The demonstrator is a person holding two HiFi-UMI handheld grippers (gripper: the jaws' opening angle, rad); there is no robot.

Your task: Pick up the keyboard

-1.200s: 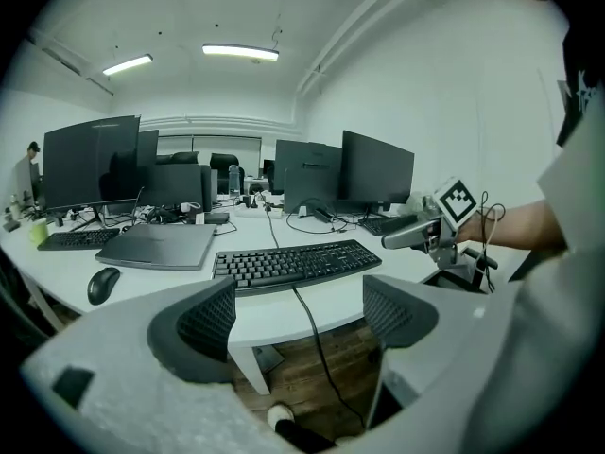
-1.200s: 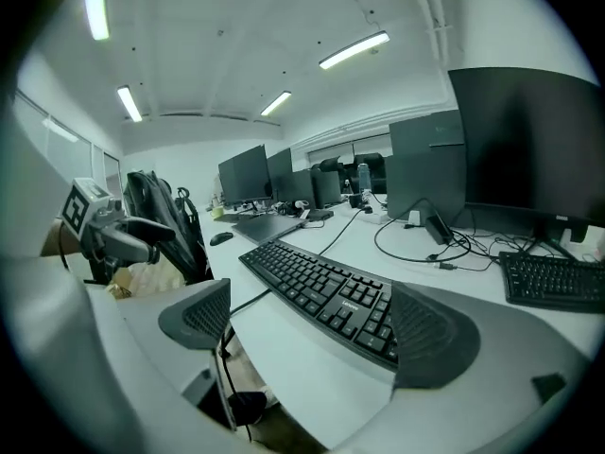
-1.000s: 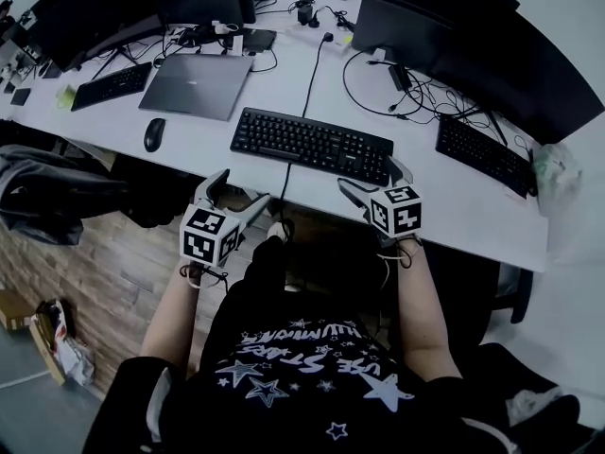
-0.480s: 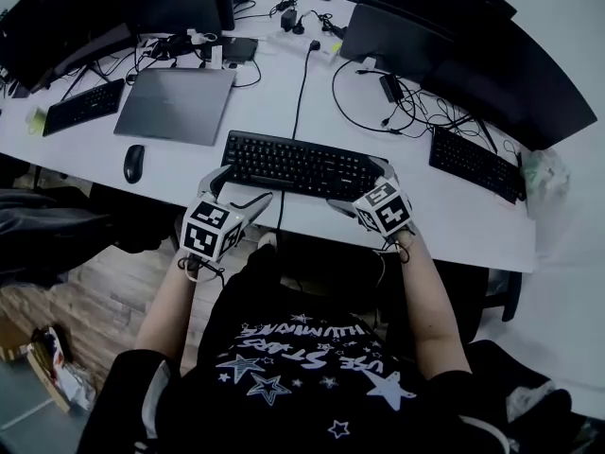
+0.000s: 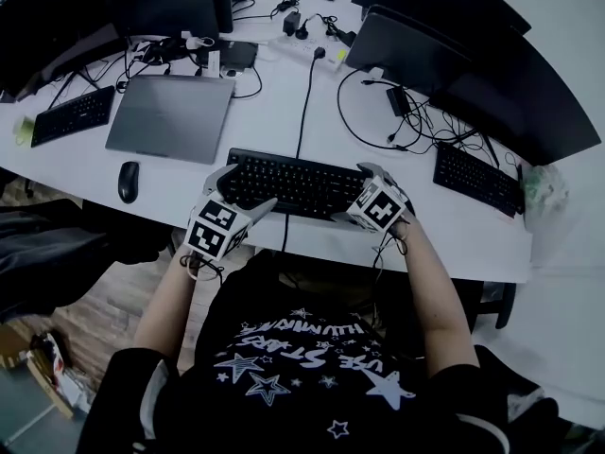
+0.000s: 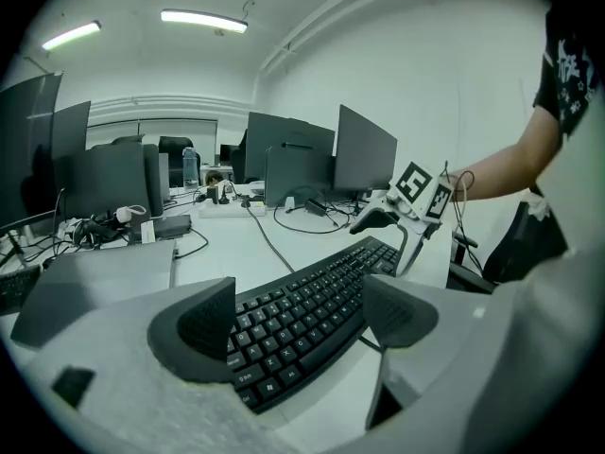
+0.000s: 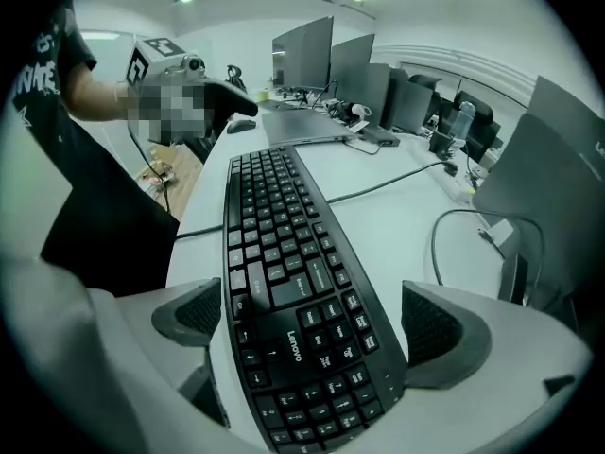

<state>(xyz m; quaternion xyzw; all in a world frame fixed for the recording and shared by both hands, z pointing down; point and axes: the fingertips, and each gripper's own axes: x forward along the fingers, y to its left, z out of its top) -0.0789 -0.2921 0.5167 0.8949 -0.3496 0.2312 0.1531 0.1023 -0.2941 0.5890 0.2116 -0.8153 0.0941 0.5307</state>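
A black keyboard [image 5: 298,183] lies flat on the white desk [image 5: 444,230], near its front edge. My left gripper [image 5: 242,190] is at the keyboard's left end, open, with that end [image 6: 284,324] lying between the two dark pads [image 6: 203,329] without touching them. My right gripper [image 5: 352,195] points steeply down over the right end. Its jaws are opening, and the keypad end [image 7: 302,339] sits between them with a gap to each pad [image 7: 430,324]. From the left gripper view, the right gripper [image 6: 402,220] stands at the keyboard's far end.
A closed grey laptop [image 5: 170,116] and a black mouse [image 5: 128,180] lie to the left. The keyboard's cable [image 5: 304,102] runs back to a power strip. Other keyboards [image 5: 477,178] [image 5: 71,116] and dark monitors [image 5: 444,74] ring the desk. The person's body is close below the desk's front edge.
Both grippers moved forward from the desk's front edge onto the keyboard's two ends. The right gripper tipped downward and its jaws widened.
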